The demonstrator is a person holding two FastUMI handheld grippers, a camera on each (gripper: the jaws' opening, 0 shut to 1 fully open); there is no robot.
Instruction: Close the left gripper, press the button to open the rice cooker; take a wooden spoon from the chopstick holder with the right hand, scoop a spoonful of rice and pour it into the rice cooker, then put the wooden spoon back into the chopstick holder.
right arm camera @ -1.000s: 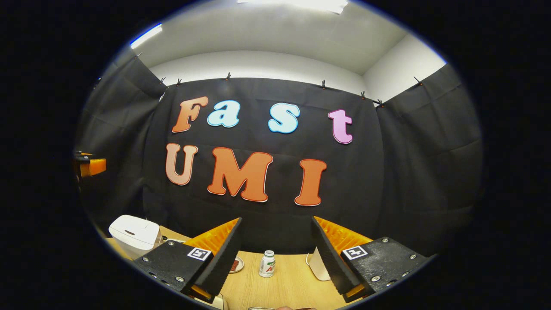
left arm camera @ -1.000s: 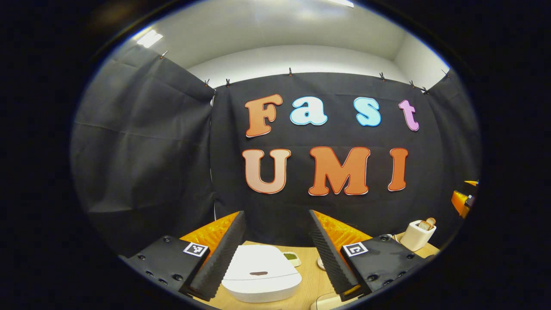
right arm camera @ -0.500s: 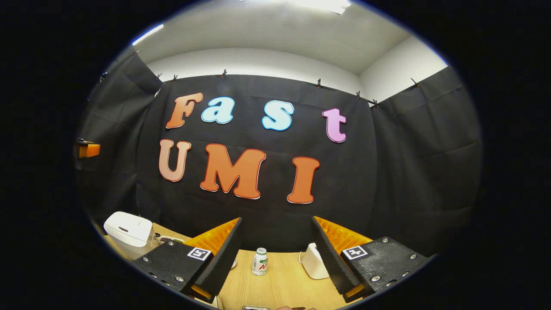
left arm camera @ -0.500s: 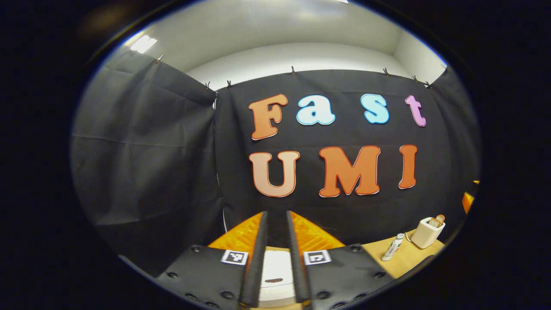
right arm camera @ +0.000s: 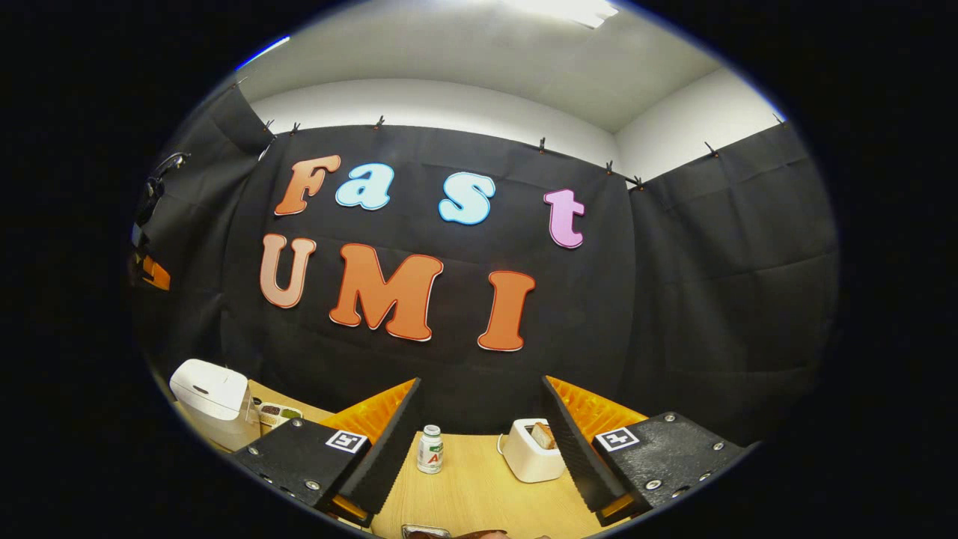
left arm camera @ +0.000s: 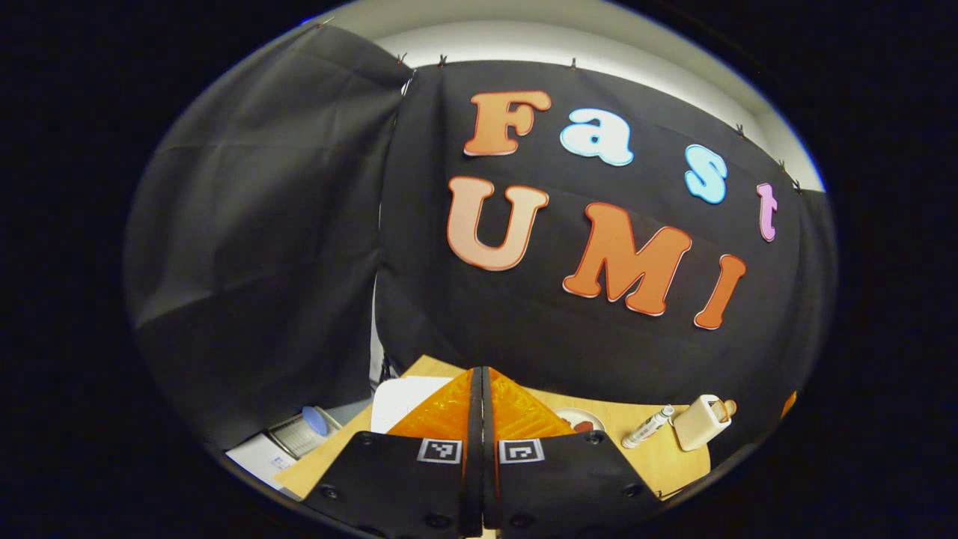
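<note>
The white, boxy rice cooker (right arm camera: 211, 398) stands lid-down at the far left corner of the light wooden worktop (right arm camera: 479, 490). In the left gripper view it (left arm camera: 400, 398) lies just beyond the left gripper (left arm camera: 480, 389), whose fingers are clenched together on nothing. The right gripper (right arm camera: 480, 419) is released, jaws wide, with a small white bottle (right arm camera: 429, 449) and a cream toaster (right arm camera: 530, 457) between them, near the worktop's far edge.

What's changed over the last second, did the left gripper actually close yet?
Yes. The left gripper went from wide open to fully shut on nothing, and its view tilted down over the white rice cooker, whose lid is closed. The right gripper stayed open and empty, drifting slightly so the white toaster came between its fingers; the small bottle stands as before.
</note>
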